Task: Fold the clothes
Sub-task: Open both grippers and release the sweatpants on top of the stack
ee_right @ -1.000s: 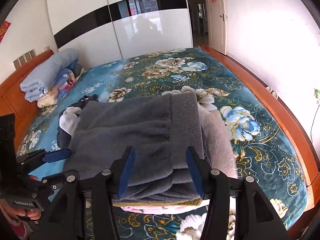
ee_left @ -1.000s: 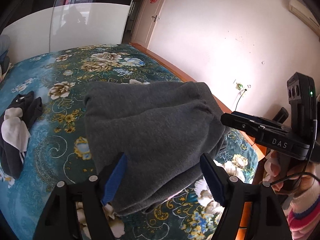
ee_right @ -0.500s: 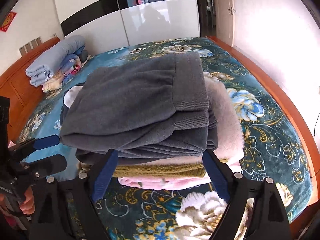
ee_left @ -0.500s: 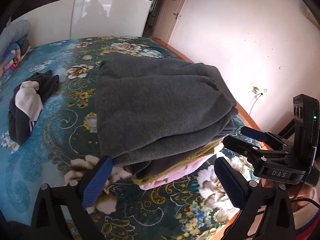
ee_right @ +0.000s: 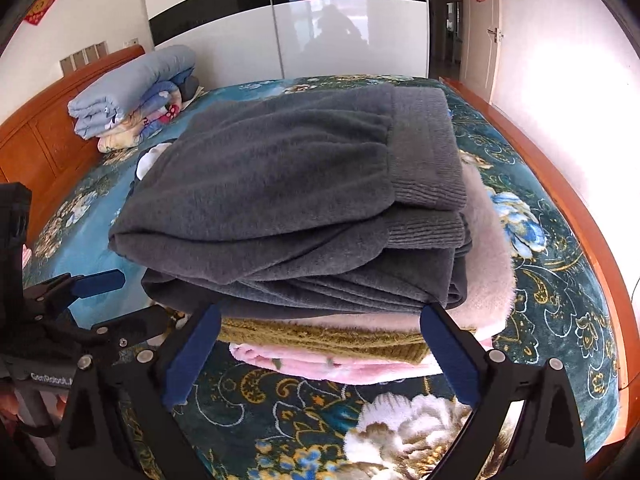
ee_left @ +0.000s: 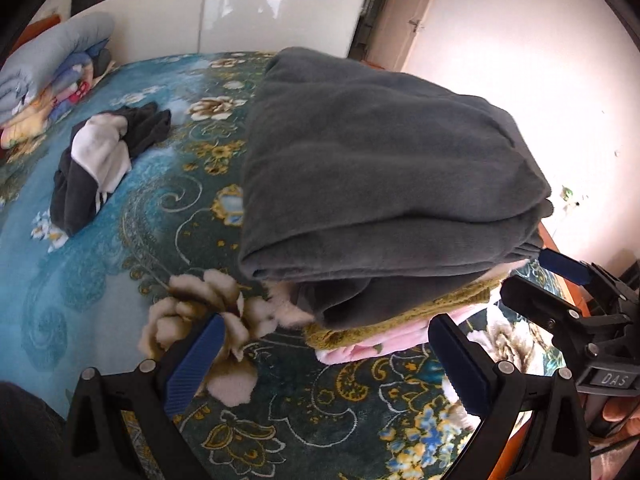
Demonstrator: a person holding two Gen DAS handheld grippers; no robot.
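A folded grey fleece garment (ee_left: 384, 176) tops a stack of folded clothes on the floral bed; it also shows in the right wrist view (ee_right: 296, 200). Under it lie an olive knit (ee_right: 320, 338), a pale pink fleece (ee_right: 488, 248) and a pink blanket (ee_right: 332, 366). My left gripper (ee_left: 324, 364) is open and empty just in front of the stack. My right gripper (ee_right: 320, 354) is open and empty, close to the stack's near edge. Each gripper shows in the other's view: the right (ee_left: 560, 280), the left (ee_right: 92, 300).
A crumpled black and white garment (ee_left: 100, 164) lies on the bed to the left. Rolled bedding (ee_right: 132, 92) sits by the wooden headboard (ee_right: 36, 136). The bed's wooden edge (ee_right: 576, 216) runs along the wall on the right. A wardrobe (ee_right: 344, 32) stands beyond.
Both grippers opened wide and drew back off the grey garment, which now rests on the stack. Both sit lower, level with the stack's near edge.
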